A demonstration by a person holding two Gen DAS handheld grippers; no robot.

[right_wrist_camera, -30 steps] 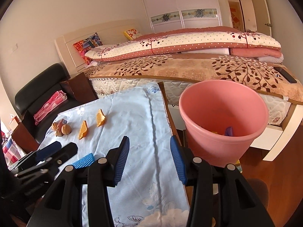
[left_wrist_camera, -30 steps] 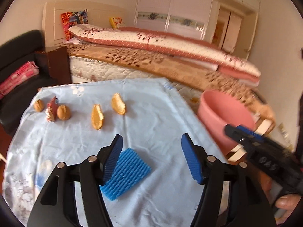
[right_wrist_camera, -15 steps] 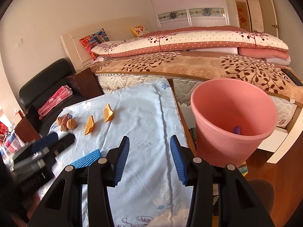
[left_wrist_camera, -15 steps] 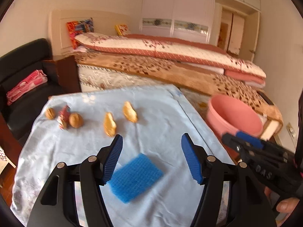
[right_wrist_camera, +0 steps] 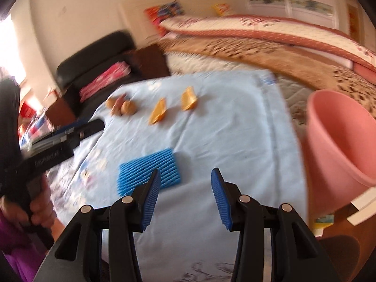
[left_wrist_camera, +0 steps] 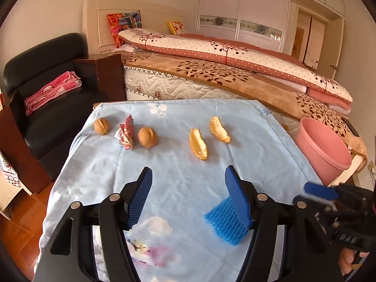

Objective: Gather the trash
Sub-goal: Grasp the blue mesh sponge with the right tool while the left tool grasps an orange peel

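With both my grippers, left [left_wrist_camera: 188, 195] and right [right_wrist_camera: 185, 196], open and empty, I have swung back from the pink bin [right_wrist_camera: 340, 141] toward the blue foam net [right_wrist_camera: 150, 171], likely next.

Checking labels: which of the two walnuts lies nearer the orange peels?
The walnut right of the red wrapper; the other walnut lies left of it.
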